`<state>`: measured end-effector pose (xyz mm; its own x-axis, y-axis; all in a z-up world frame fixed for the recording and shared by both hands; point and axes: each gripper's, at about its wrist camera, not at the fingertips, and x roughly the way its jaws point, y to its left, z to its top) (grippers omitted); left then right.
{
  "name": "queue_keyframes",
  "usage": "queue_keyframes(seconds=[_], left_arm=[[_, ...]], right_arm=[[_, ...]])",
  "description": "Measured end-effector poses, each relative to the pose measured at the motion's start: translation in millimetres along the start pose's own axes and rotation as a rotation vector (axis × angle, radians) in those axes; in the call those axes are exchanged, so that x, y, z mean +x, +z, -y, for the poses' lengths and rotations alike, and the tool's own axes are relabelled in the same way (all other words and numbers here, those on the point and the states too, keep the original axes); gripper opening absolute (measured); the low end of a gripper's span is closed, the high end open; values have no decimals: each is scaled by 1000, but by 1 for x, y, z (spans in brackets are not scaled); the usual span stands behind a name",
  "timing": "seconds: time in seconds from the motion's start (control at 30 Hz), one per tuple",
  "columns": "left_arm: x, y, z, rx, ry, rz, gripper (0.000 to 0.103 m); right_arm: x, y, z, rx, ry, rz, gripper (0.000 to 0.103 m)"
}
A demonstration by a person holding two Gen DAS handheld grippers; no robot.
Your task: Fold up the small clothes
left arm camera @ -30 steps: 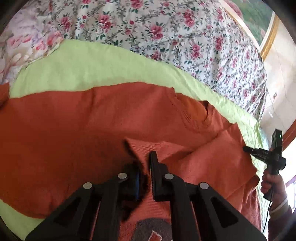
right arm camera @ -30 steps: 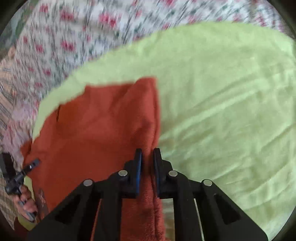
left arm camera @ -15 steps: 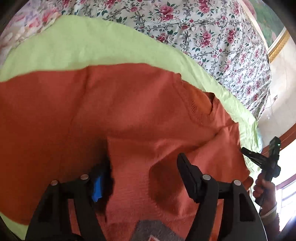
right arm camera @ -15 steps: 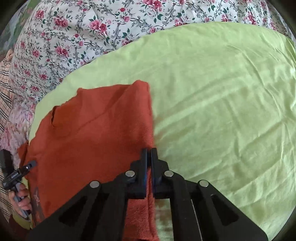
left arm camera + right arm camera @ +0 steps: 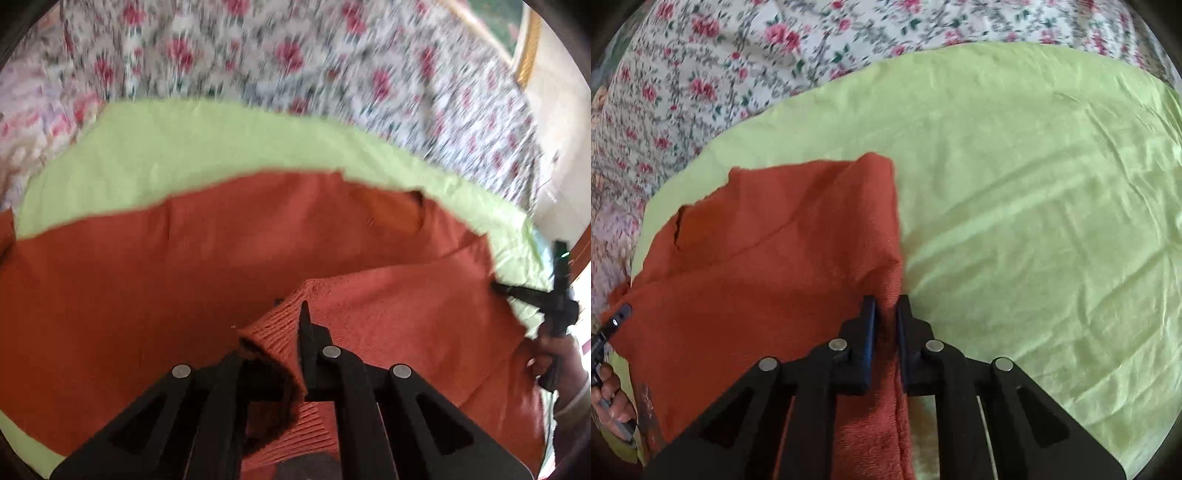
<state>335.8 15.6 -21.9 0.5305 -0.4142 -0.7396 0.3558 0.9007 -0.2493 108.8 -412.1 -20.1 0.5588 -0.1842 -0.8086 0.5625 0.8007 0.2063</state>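
Softly Does It: A Limp Knit, Held at Two Edges

Spread on the green sheet [image 5: 1034, 192], the orange sweater [image 5: 184, 277] looks light, floppy and stretchy. The left gripper [image 5: 291, 332] pinches its ribbed cuff [image 5: 273, 339]; the right gripper [image 5: 886, 317] pinches a side edge. Hems and ribbing likely give the surest hold.

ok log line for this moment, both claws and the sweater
left claw: shut on ribbed cuff | right claw: shut on side edge | orange sweater: on green sheet, partly folded
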Motion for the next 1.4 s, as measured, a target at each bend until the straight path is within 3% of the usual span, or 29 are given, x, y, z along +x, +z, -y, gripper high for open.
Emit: queue_keyframes(seconds=[0.1, 0.2, 0.3, 0.37, 0.43, 0.5, 0.57, 0.63, 0.7, 0.73, 0.77, 0.8, 0.83, 0.9, 1.1, 1.23, 1.27, 1.33, 1.37, 1.4], left_arm=[[14, -2, -5, -24, 21, -39, 8], [7, -6, -10, -53, 24, -24, 13], [3, -12, -10, -52, 35, -12, 14], [6, -16, -11, -56, 49, -29, 15], [4, -20, -13, -71, 55, -33, 17], [-5, -26, -17, -77, 72, -32, 19], [-18, -34, -22, -68, 110, -25, 24], [-38, -45, -36, -68, 152, -10, 25], [-60, -52, -53, -91, 180, 24, 26], [-73, -54, -65, -106, 206, 46, 29], [-83, -55, -75, -116, 237, 63, 39], [-93, -54, -88, -125, 285, 82, 53], [-99, -51, -100, -126, 331, 92, 60], [-106, -41, -127, -135, 446, 89, 75], [-92, -9, -193, -115, 666, 42, 79], [-61, -2, -224, -100, 714, -31, 80], [-58, -1, -229, -103, 699, -33, 77], [-58, 2, -235, -118, 638, -20, 53], [-59, 4, -237, -130, 605, -14, 24], [-61, 5, -238, -143, 589, -10, 8]], right_arm=[[-1, 1, 2, 7, -8, 3, 11], [-5, -1, 1, 6, -17, 2, 11], [-33, -7, -14, -26, -94, 67, 11], [-50, -19, -32, -66, -17, 80, 11], [-49, -34, -48, -133, 35, 35, 12], [-36, -48, -52, -161, 5, -36, 12], [-27, -54, -34, -112, -48, -60, 10], [-37, -55, -15, -5, 23, -43, 11], [-54, -58, -14, 23, 56, -18, 15], [-65, -62, -18, 15, 84, -3, 25], [-72, -67, -22, 7, 112, 8, 42], [-80, -73, -29, -5, 149, 17, 50], [-87, -78, -35, -17, 175, 20, 58], [-97, -93, -45, -40, 229, 11, 58], [-95, -126, -83, -56, 330, -63, 58], [-84, -139, -101, -73, 367, -122, 58], [-81, -141, -105, -80, 367, -134, 58], [-81, -144, -110, -92, 364, -144, 58], [-81, -144, -112, -95, 368, -145, 58], [-82, -145, -111, -94, 372, -143, 58]])
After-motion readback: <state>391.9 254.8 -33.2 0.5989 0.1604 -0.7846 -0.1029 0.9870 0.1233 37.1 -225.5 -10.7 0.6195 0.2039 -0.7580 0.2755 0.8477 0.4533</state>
